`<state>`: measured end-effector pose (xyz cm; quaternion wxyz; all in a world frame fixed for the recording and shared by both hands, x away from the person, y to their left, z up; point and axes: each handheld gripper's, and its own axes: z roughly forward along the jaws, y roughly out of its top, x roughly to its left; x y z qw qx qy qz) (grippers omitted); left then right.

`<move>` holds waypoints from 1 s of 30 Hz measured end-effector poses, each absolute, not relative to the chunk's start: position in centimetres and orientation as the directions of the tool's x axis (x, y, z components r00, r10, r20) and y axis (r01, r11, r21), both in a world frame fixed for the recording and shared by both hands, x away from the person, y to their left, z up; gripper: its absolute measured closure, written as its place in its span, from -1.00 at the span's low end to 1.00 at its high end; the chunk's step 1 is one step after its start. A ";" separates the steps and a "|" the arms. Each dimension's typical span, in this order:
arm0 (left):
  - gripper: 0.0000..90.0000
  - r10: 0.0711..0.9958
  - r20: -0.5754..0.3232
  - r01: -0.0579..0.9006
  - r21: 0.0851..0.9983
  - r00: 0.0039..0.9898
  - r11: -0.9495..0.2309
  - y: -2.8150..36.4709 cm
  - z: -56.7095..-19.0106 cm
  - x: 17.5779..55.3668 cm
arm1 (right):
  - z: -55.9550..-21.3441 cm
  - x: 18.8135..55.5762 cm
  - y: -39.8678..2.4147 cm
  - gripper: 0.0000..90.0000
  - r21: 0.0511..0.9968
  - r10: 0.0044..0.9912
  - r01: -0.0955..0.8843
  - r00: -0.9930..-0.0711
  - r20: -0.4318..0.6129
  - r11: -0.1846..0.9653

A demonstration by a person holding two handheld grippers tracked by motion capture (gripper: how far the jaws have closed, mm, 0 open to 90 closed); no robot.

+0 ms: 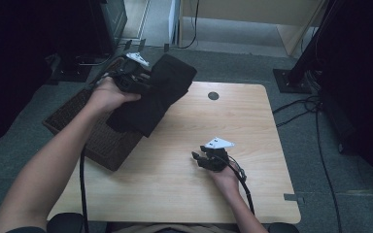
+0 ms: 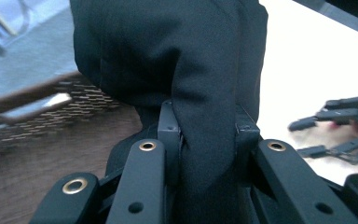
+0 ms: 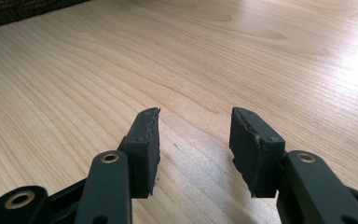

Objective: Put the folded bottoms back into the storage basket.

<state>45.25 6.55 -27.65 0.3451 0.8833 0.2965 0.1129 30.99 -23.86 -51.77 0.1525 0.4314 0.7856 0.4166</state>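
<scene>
Presently we note the left gripper [image 1: 143, 80] clamping a black cloth [image 1: 158, 94] at upper left; the right gripper [image 1: 199, 158], lower centre, stands apart, empty.

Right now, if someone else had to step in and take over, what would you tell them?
Left tool: shut on the black cloth, held in the air above the wicker basket and the table's left edge.
Right tool: open, nothing between its jaws, resting low over bare wood near the table's front.
Done: cloth gripped and lifted.
Left: probably setting the cloth on the table or into the basket; I cannot tell which.
</scene>
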 end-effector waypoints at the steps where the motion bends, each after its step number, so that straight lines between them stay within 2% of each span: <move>1: 0.62 0.614 0.002 0.450 0.678 0.790 -0.581 7.1 -27.3 45.5 | -51.8 31.0 -23.8 0.18 0.786 0.805 0.550 -0.582 0.119 0.281; 6: 0.62 0.657 0.031 0.464 0.683 0.753 -0.564 10.0 -26.4 46.6 | -51.8 31.1 -23.7 0.18 0.784 0.802 0.549 -0.586 0.114 0.290; 13: 0.62 0.685 0.051 0.506 0.635 0.727 -0.584 12.2 -28.3 47.6 | -51.8 31.1 -23.3 0.18 0.785 0.798 0.543 -0.592 0.108 0.297; 30: 0.61 0.687 -0.122 0.622 0.559 0.716 -0.549 13.6 -38.4 51.8 | -51.9 31.4 -22.4 0.19 0.777 0.784 0.524 -0.617 0.064 0.349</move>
